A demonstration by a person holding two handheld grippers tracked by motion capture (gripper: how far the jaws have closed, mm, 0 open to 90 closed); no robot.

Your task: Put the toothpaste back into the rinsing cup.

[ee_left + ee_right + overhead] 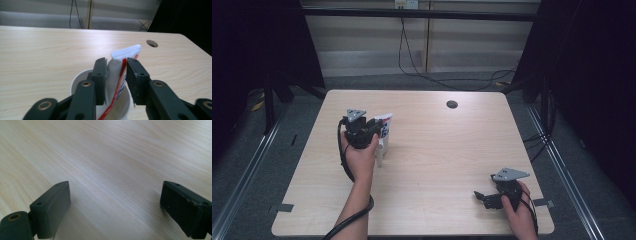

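Left gripper view shows the left claw (117,75) clamped on a white toothpaste tube (117,75) with red and blue print, its lower end set down inside a white cup (75,83) and its crimped end standing above the jaws. The placing appears nearly done; the release and withdrawal are judged to be left. Nearer the desk's front edge in the high view, the right claw (482,197) is held idle with jaws spread wide and nothing between them, well apart from the cup. Farther off, a round cable hole (452,104) is seen in the desk (452,150); nothing is seen blocking the way.
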